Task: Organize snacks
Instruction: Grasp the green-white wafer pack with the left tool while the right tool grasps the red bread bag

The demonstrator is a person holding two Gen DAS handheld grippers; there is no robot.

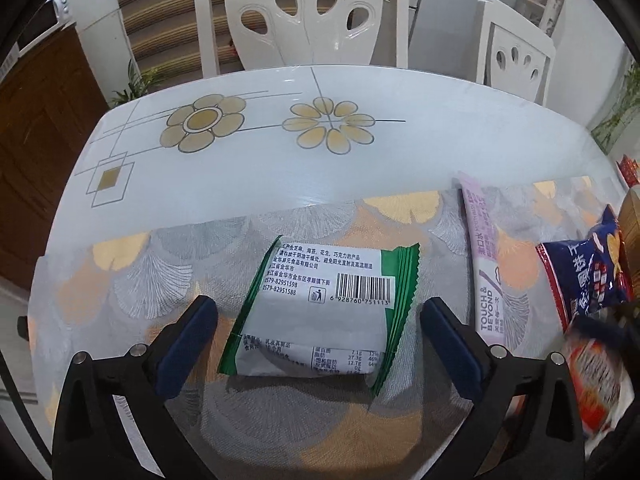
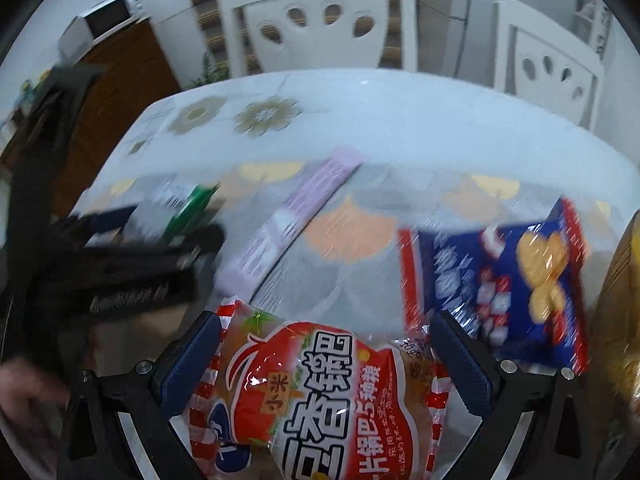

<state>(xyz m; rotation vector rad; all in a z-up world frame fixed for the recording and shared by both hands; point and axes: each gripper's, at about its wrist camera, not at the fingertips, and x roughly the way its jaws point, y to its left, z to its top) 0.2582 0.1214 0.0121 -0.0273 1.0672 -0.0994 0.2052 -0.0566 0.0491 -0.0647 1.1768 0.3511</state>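
A green and white snack packet [image 1: 316,320] lies label side up on the patterned cloth [image 1: 160,272]. My left gripper [image 1: 320,302] stands open astride it, both blue pads clear of its edges. In the right wrist view a red rice-cracker bag [image 2: 316,392] lies between the fingers of my right gripper [image 2: 326,316], whose jaws stand wide open; the bag's crimped edges come close to both pads. The image there is motion-blurred. The left gripper's black body [image 2: 132,264] shows at the left, over the green packet [image 2: 188,208].
A blue biscuit bag [image 2: 504,276] lies right of the red bag, a long pink packet [image 1: 484,264] between the two grippers. A brown-yellow container [image 2: 624,280] sits at the right edge. Two white chairs [image 1: 304,12] stand behind the white flower-printed table [image 1: 280,168].
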